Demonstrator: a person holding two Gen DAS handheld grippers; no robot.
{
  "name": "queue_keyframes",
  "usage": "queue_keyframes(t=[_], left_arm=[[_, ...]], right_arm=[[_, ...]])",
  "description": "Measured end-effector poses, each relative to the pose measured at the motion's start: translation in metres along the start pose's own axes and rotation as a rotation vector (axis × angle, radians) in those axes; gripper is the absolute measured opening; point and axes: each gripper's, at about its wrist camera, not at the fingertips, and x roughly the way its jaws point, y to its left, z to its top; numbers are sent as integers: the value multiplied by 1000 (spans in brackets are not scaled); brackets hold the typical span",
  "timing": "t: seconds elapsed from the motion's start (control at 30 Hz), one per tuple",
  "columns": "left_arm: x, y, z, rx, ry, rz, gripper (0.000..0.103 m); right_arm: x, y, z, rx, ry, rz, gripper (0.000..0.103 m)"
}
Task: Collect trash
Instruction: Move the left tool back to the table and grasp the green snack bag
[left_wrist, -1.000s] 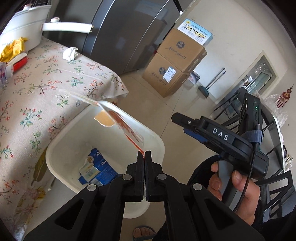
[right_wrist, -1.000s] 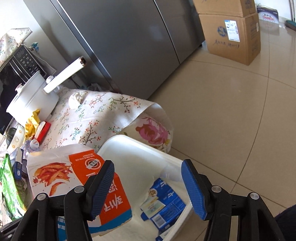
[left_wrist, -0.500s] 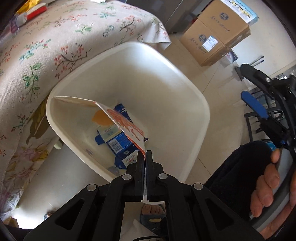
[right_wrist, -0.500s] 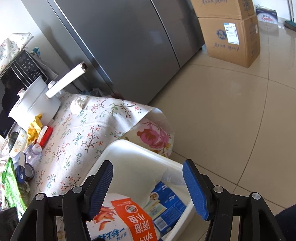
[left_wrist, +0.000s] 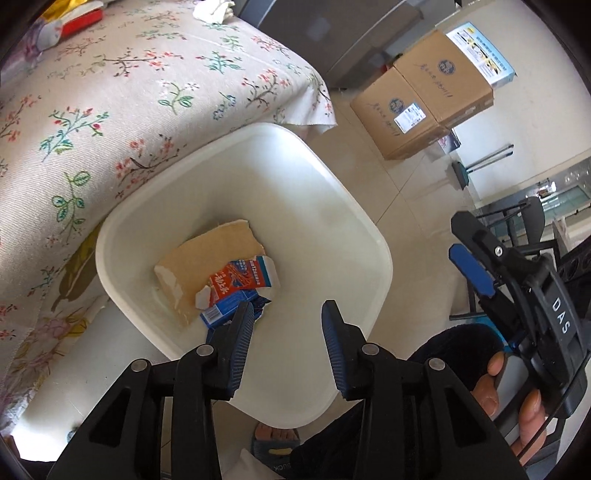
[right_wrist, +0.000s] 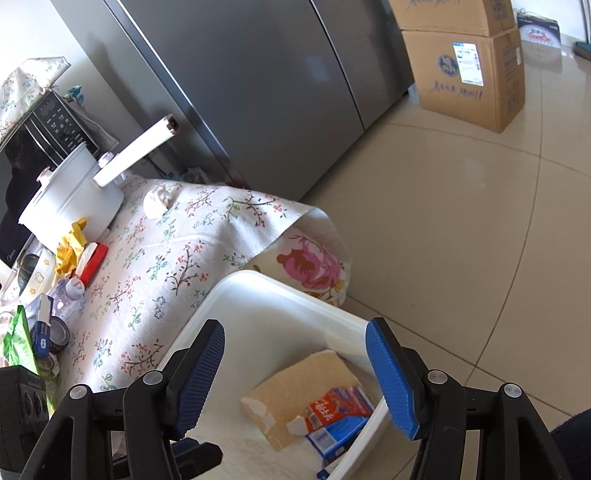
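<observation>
Left wrist: left gripper (left_wrist: 287, 325) jaws just opened, empty; snack packet (left_wrist: 207, 273) now lying inside white bin (left_wrist: 354, 221). Right gripper (right_wrist: 295, 373) open, empty. More trash remains on table beside bin.

My left gripper (left_wrist: 288, 325) has black angular arms, silver round screws and ribbed blue pads (left_wrist: 240, 343). My right gripper (right_wrist: 295, 373) matches it; its black housing reads "DAS", with a thin black cable beside the grey handle. I wear dark clothing and a sandal (left_wrist: 275, 441).
</observation>
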Motion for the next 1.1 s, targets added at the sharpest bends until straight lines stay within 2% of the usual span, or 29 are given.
queue_keyframes(t=[0.2, 0.43, 0.53, 0.7, 0.8, 0.93, 1.03, 1.1], left_arm=[[-37, 18, 14, -54, -68, 9, 40], [-110, 44, 31, -99, -227, 49, 41], [-148, 71, 36, -147, -312, 99, 43], [-211, 144, 27, -323, -422, 164, 51], [-235, 186, 18, -413, -440, 206, 52], [-251, 227, 8, -470, -425, 238, 57], [-254, 247, 1, -508, -425, 227, 59], [-250, 255, 2, -507, -397, 209, 63]], right_arm=[[8, 5, -3, -22, 37, 12, 71], [13, 20, -7, -84, 54, 47, 72], [16, 30, -9, -108, 70, 96, 73], [24, 46, -14, -127, 106, 181, 75], [29, 54, -17, -138, 123, 202, 75], [37, 65, -21, -143, 157, 241, 75], [43, 73, -24, -143, 185, 278, 75], [46, 79, -27, -147, 197, 287, 75]])
